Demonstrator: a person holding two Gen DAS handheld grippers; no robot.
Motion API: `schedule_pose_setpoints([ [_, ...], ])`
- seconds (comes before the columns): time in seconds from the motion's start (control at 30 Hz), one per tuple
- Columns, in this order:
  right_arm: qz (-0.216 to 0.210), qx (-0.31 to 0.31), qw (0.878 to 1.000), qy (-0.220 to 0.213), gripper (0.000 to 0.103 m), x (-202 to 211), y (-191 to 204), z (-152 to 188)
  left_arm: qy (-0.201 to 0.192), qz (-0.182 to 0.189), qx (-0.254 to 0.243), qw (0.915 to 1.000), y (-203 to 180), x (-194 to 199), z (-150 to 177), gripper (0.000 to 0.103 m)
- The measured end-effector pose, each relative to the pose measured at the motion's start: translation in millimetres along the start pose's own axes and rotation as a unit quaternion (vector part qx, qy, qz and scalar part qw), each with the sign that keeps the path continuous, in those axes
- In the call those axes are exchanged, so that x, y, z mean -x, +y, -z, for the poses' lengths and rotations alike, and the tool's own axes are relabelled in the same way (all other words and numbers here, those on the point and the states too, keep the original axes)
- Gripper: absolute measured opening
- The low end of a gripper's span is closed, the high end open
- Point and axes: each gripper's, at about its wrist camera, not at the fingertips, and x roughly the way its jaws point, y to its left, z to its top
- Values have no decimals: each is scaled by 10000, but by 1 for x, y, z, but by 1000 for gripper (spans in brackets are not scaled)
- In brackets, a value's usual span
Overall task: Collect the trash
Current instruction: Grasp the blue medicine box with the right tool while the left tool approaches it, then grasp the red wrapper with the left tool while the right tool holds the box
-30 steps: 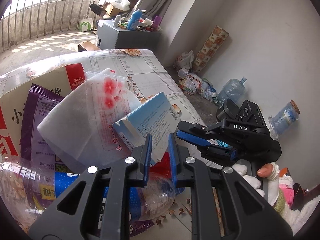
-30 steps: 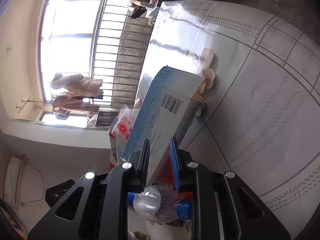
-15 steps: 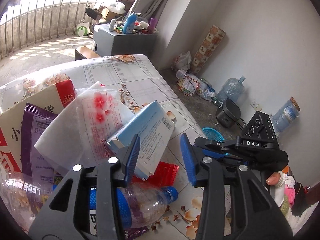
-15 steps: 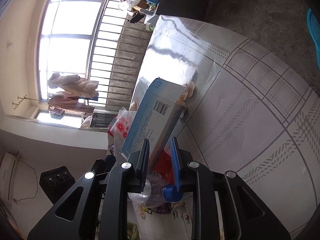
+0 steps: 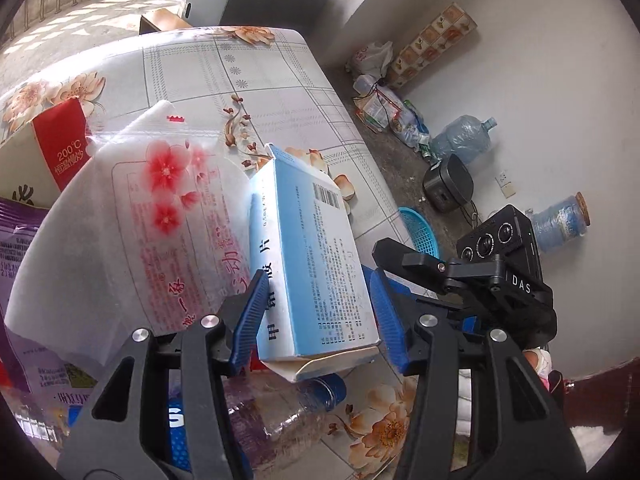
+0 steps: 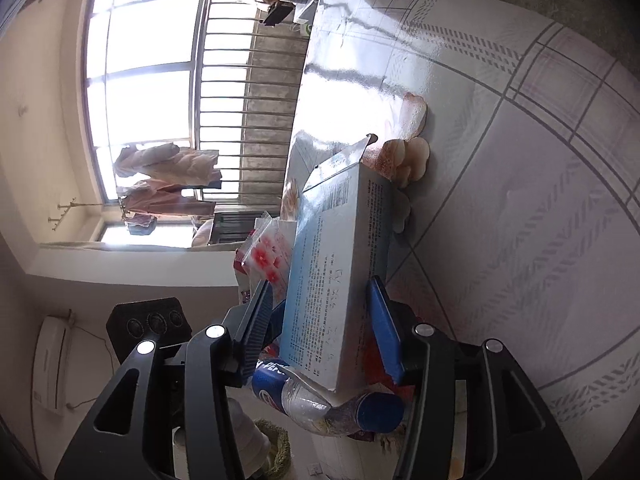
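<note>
On the table [image 5: 280,68], the trash pile has a blue box [image 5: 308,272] propped on a bottle [image 6: 340,404]. Left gripper [image 5: 316,316] and right gripper [image 6: 324,324] are both opening around it, pads clear; let it settle before withdrawing

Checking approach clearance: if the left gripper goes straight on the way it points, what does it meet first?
Most likely the blue and white box. It already lies between the opening jaws of the left gripper, untouched by the pads. Under its near end lies a plastic bottle; depth between the two is unclear.
</note>
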Motion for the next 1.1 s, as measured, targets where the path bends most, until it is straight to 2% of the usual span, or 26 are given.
schedule_pose_setpoints([
  [0.2, 267, 259, 9992, -176, 48, 50, -3, 11, 120, 589, -202, 9980, -36, -11, 34, 49],
  [0.43, 852, 584, 9943, -247, 48, 97, -11, 40, 235, 1244, -423, 9911, -66, -20, 83, 49],
  [0.57, 1233, 846, 9886, -155, 48, 113, -13, 61, 463, 1344, -646, 9877, -76, -26, 112, 49],
  [0.67, 1639, 1114, 9800, -161, 48, 119, -7, 73, 621, 1171, -755, 9883, -72, -29, 130, 49],
  [0.73, 1975, 1427, 9696, -229, 48, 120, 3, 80, 631, 1099, -748, 9891, -68, -27, 137, 49],
  [0.83, 2356, 2011, 9503, -319, 60, 113, 25, 88, 493, 997, -767, 9908, -62, -16, 144, 49],
  [0.93, 2645, 2622, 9277, -271, 68, 95, 48, 96, 260, 796, -807, 9932, -55, -2, 148, 49],
  [1.0, 2956, 2974, 9076, -217, 70, 82, 57, 101, 144, 670, -797, 9945, -46, 5, 148, 49],
  [1.1, 3636, 3422, 8661, -226, 71, 62, 63, 105, 12, 509, -779, 9957, -38, 12, 150, 49],
])
